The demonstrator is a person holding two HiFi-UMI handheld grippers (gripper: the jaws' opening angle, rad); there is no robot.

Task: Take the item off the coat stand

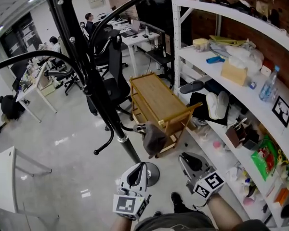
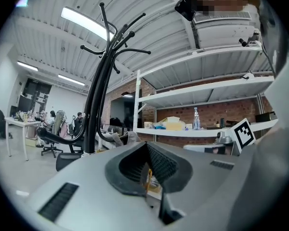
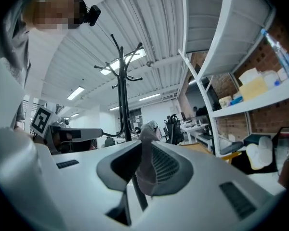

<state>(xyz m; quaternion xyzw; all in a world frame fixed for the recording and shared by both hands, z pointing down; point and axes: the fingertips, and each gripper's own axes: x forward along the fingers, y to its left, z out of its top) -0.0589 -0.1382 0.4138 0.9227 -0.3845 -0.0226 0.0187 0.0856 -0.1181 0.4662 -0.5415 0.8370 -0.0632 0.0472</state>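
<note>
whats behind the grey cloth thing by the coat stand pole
In the head view the grey cloth overlaps the wooden cart: the cart's top and lower shelf show around it. The cart's near corner, directly behind the cloth, is covered.

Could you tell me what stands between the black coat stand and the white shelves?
A light wooden two-tier cart, shown in the head view.

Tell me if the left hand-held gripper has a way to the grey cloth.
Likely yes: the left hand-held gripper sits just short of the grey cloth, with nothing seen between them; the coat stand pole runs alongside.
</note>
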